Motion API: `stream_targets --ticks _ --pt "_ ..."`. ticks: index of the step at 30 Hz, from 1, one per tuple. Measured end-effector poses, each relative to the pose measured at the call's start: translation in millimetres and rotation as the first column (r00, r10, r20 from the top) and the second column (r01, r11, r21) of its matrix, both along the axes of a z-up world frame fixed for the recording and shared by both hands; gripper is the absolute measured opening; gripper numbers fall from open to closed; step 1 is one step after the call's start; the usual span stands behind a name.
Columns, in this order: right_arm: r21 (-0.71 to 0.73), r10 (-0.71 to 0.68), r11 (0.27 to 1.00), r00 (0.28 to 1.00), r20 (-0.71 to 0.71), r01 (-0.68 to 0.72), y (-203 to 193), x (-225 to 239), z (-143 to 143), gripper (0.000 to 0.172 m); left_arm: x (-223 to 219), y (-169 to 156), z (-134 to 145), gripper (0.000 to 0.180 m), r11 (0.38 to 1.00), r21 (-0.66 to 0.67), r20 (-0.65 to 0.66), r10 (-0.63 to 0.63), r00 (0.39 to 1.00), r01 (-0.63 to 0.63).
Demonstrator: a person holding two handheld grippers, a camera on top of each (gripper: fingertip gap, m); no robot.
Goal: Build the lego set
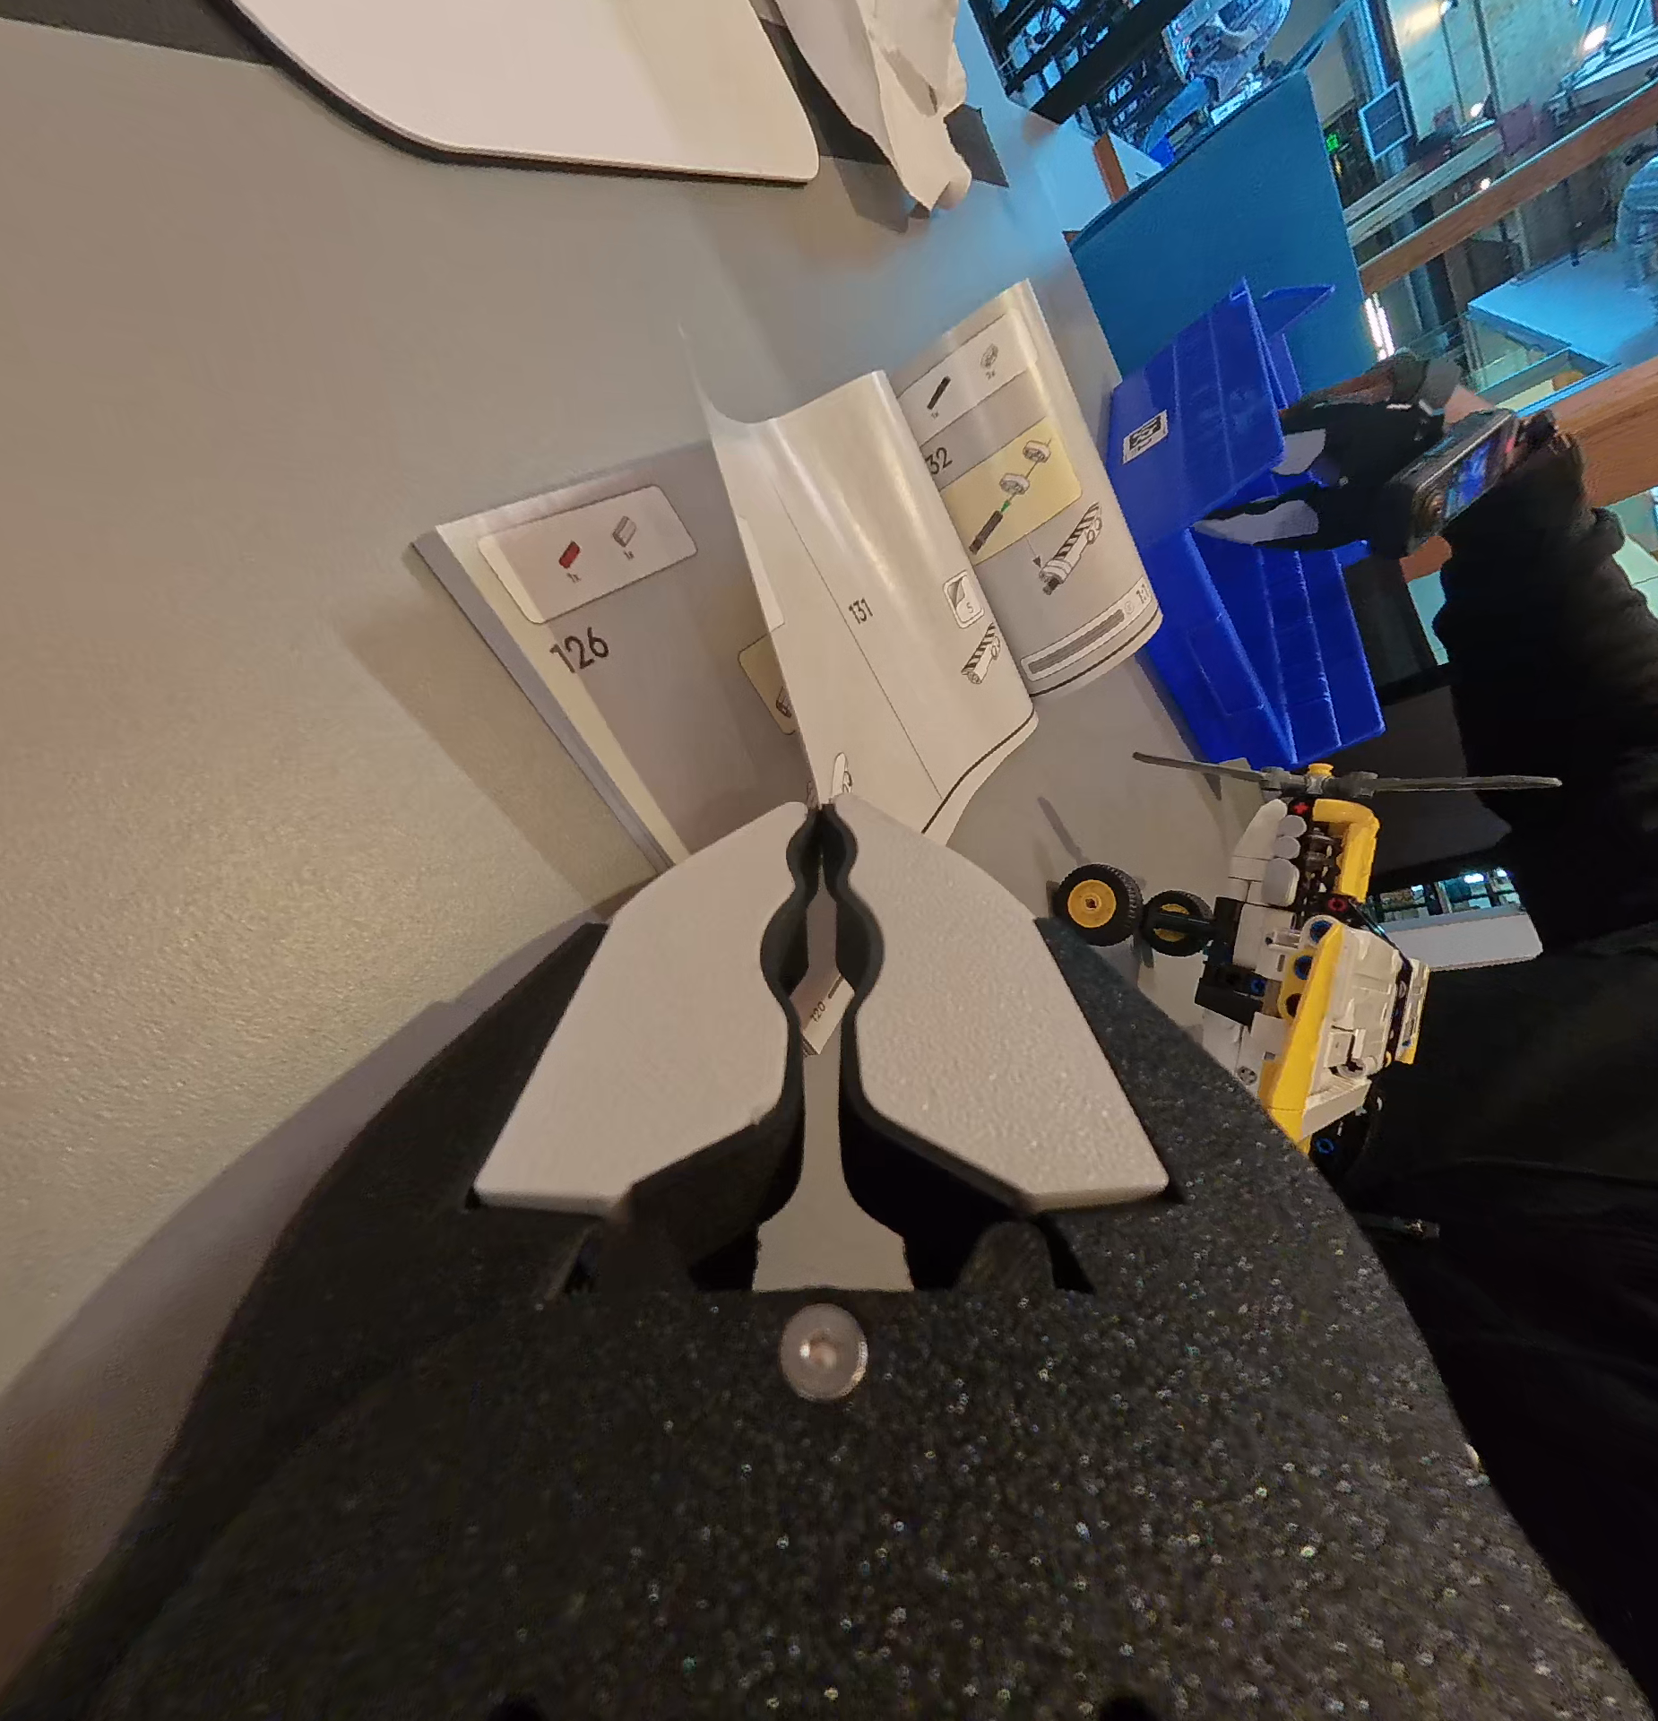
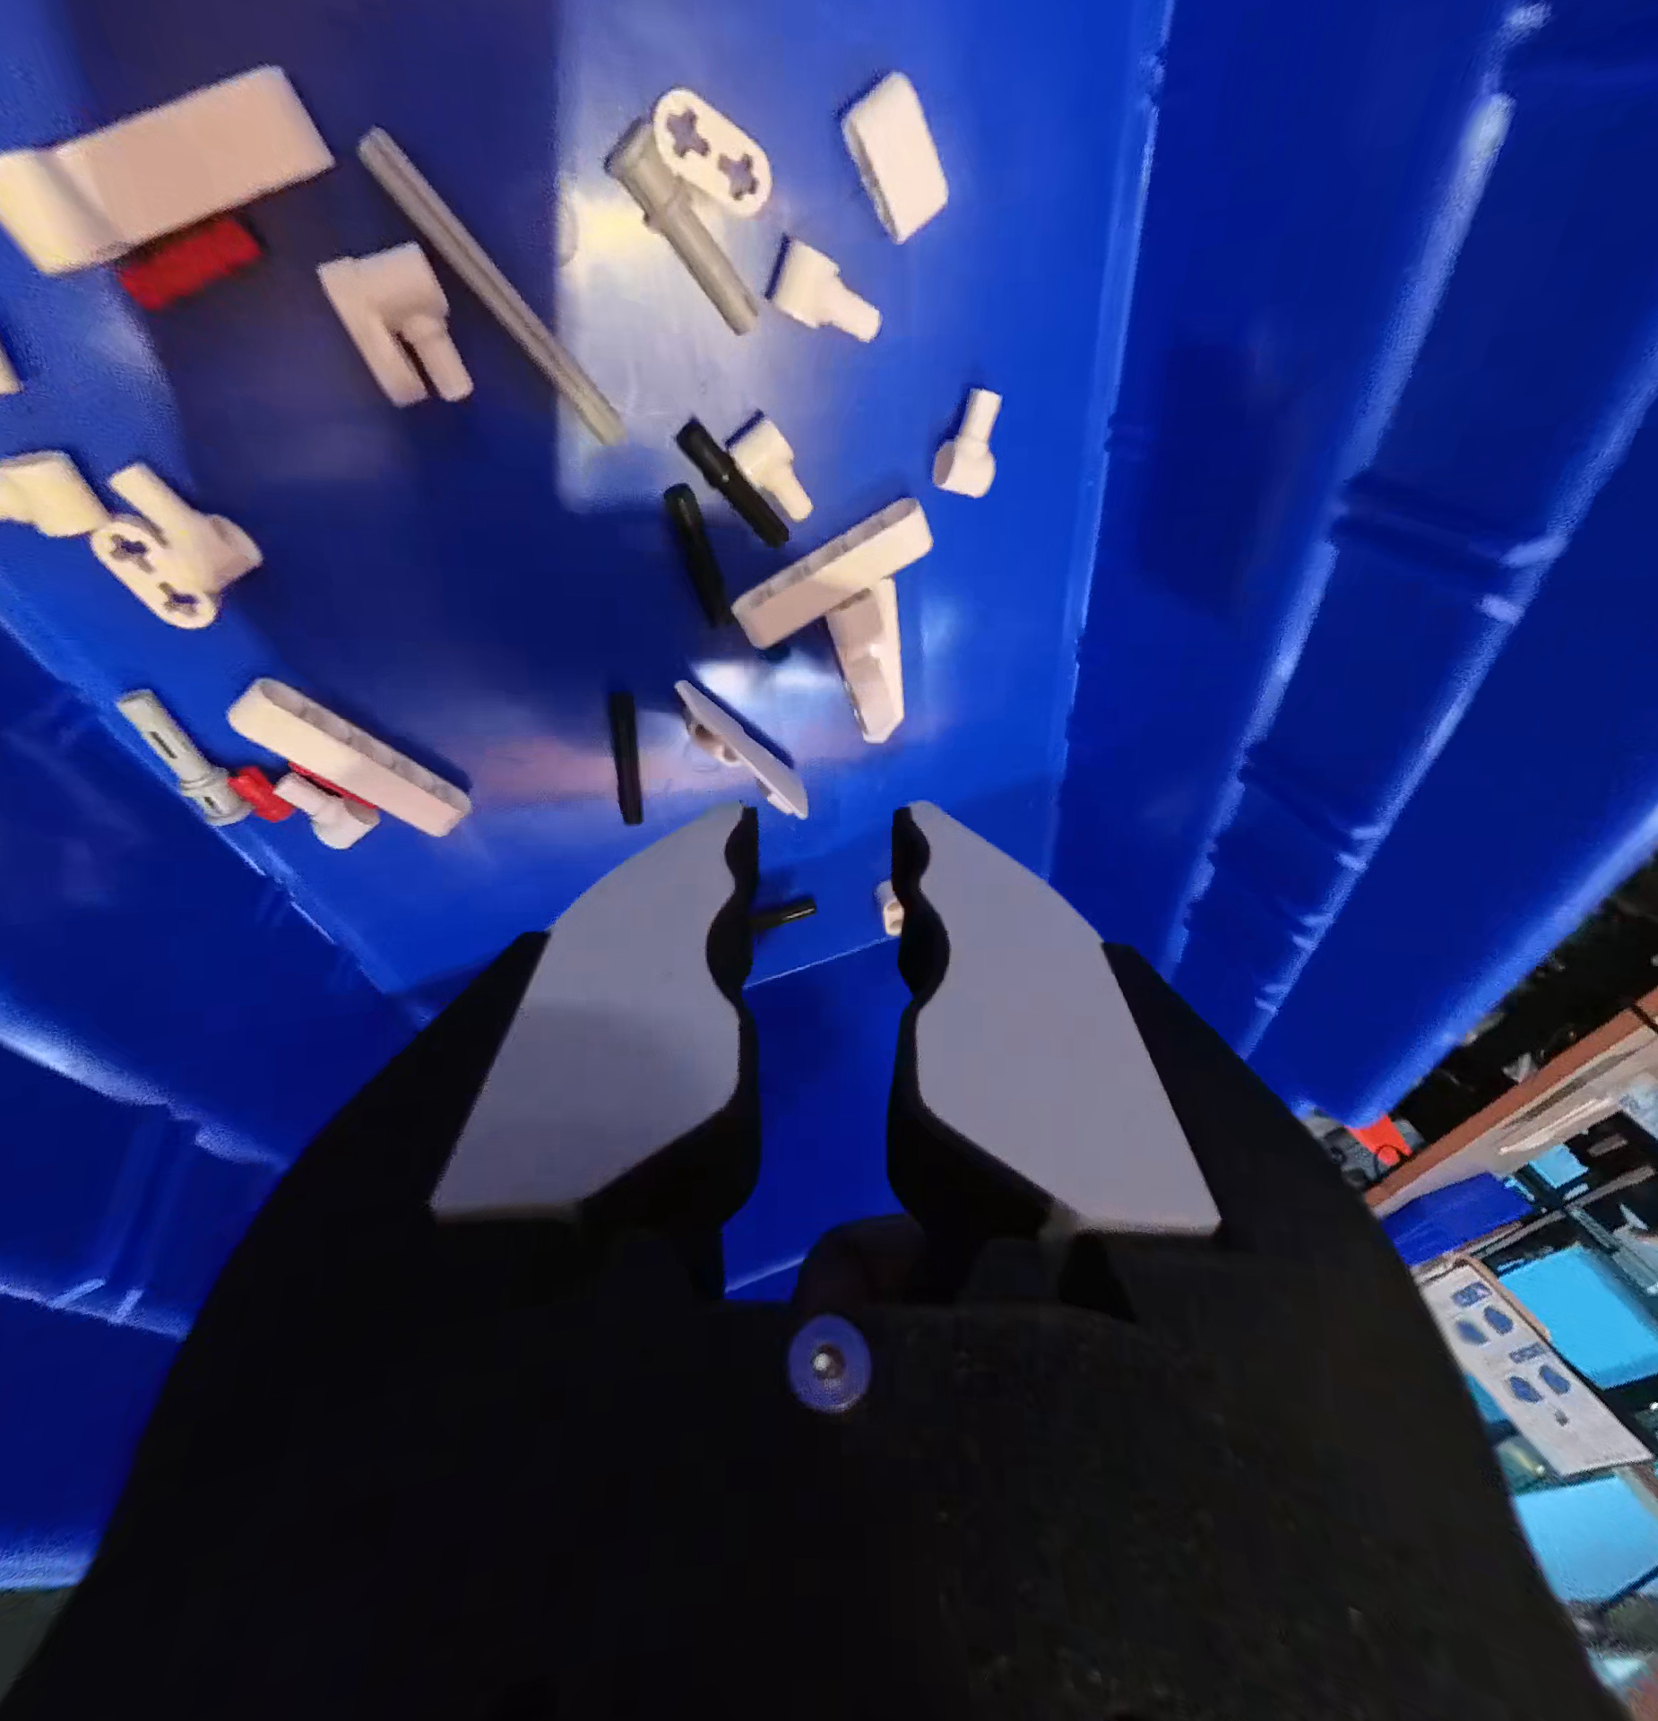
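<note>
Jaws of our left gripper (image 1: pixel 822 819) pinch a page of the instruction booklet (image 1: pixel 862 596) on the counter (image 1: pixel 201 745); our right gripper (image 2: pixel 821 819) hangs parted, grasping nothing, above loose bricks in the blue bin (image 2: pixel 1272 466), nearest a white plate piece (image 2: pixel 741 759).

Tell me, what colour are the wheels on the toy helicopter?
The wheels are black tyres with yellow middles, seen best in the left wrist view.

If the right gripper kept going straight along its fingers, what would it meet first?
Probably the blue bin's floor. The open right gripper points into the bin; a small black pin and a white flat piece lie closest to that line, though depth is unclear.
</note>
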State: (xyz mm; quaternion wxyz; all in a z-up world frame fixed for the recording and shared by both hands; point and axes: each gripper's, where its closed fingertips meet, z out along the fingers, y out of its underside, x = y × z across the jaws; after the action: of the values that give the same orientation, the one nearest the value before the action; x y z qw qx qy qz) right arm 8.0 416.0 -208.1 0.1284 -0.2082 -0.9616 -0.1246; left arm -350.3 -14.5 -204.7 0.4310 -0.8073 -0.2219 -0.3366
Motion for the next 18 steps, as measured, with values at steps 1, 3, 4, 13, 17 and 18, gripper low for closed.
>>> stream_targets --ticks 1,3,4,13,17,18 --pt "0.006 0.01 1.0 1.0 0.019 -0.01 0.3 1.0 -4.0 0.027 -0.1 -0.1 0.0 0.0 1.0 0.0 0.001 0.0 1.0 0.0" --pt "0.025 0.031 0.999 0.998 0.055 -0.032 2.7 3.4 -10.9 0.025 0.1 -0.1 0.1 0.0 1.0 0.0 -0.001 0.0 1.0 0.0" --pt "0.033 0.037 0.999 0.997 0.065 -0.04 4.2 3.5 -13.5 0.022 0.0 -0.1 0.0 0.0 1.0 0.0 0.0 0.0 1.0 0.0" --pt "-0.08 -0.252 0.963 0.966 0.062 0.257 6.9 3.4 -13.8 0.008 0.1 -0.2 0.1 0.0 1.0 0.001 0.002 0.0 1.0 0.0" --pt "-0.402 -0.626 0.701 0.778 0.048 0.589 -15.6 -11.7 8.9 0.008 0.0 -0.1 0.0 0.0 1.0 0.0 0.003 -0.001 1.0 0.001" --pt "-0.513 -0.698 0.586 0.712 0.074 0.627 -25.6 -19.1 17.2 0.007 0.1 -0.1 0.0 0.0 1.0 0.0 0.003 -0.001 1.0 0.001"
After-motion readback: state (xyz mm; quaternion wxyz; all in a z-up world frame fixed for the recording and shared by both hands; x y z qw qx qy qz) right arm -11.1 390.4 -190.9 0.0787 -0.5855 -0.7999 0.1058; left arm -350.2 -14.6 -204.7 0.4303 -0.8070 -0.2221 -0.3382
